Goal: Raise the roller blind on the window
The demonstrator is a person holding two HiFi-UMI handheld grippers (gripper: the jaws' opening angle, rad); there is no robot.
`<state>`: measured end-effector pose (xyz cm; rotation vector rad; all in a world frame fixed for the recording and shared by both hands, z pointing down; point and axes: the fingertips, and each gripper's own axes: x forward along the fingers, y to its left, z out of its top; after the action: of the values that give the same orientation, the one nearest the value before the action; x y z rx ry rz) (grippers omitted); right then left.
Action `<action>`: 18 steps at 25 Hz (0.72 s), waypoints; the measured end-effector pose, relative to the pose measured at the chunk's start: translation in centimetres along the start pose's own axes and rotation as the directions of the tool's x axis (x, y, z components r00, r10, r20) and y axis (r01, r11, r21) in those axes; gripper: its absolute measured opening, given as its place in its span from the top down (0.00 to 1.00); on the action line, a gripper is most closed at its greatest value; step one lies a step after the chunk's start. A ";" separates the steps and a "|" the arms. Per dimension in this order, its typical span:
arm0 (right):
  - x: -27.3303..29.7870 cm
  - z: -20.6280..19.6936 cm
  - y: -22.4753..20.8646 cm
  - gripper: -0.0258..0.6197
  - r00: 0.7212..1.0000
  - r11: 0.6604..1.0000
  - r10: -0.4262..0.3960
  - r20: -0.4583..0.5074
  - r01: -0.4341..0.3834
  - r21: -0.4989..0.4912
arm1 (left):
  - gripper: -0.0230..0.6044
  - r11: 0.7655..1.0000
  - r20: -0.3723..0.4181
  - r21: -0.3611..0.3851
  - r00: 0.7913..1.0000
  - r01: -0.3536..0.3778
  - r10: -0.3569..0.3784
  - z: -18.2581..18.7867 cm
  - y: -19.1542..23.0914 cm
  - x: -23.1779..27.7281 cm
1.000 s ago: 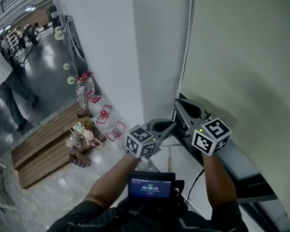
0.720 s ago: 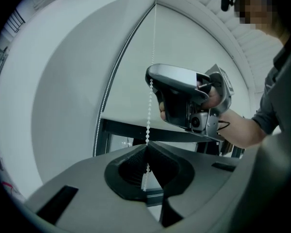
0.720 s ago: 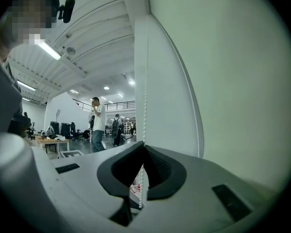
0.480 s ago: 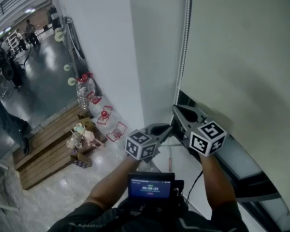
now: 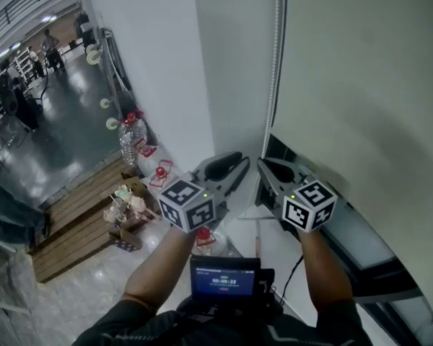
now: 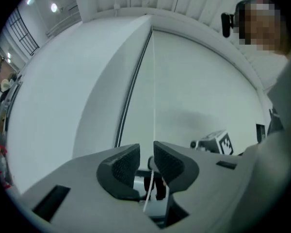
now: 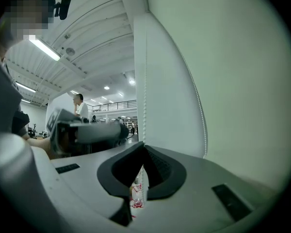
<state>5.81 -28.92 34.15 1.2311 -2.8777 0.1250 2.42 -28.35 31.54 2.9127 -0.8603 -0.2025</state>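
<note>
Right gripper view, beaded chain [image 7: 146,91], ribbed dark pads [image 7: 161,171]

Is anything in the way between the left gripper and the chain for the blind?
No, nothing visible is. The bead chain hangs right in the gap between the open jaws of the left gripper. The right gripper, off to one side, is shut on the bead chain.
</note>
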 end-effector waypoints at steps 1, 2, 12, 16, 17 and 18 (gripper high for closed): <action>0.2 -0.2 -0.1 0.96 1.000 1.000 0.002 0.001 -0.002 0.002 | 0.83 1.000 0.016 0.019 1.000 0.020 -0.020 1.5 -0.4 0.6; 0.4 -0.4 -0.2 0.96 1.000 1.000 0.003 0.001 -0.003 0.005 | 0.83 0.999 0.025 0.039 0.999 0.038 -0.039 2.8 -0.7 1.2; -0.4 -0.1 0.6 0.96 1.000 1.000 0.006 0.003 -0.006 -0.002 | 0.83 0.990 -0.034 0.116 0.996 0.082 -0.079 6.5 -2.3 5.2; -0.4 -0.1 0.8 0.96 1.000 1.000 0.007 0.002 -0.007 -0.004 | 0.96 0.988 -0.042 0.120 0.995 0.099 -0.094 5.9 -2.4 5.7; -0.4 0.0 0.8 0.96 1.000 1.000 0.007 0.001 -0.007 -0.004 | 0.97 0.986 -0.040 0.123 0.993 0.111 -0.107 5.9 -2.7 5.8; -0.5 0.0 0.7 0.96 1.000 1.000 0.007 0.002 -0.007 -0.002 | 0.97 0.984 -0.041 0.131 0.993 0.120 -0.115 5.9 -2.8 5.8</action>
<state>5.61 -28.10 34.08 1.2219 -2.8829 0.1208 7.87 -29.50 24.74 3.0850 -0.7245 -0.1094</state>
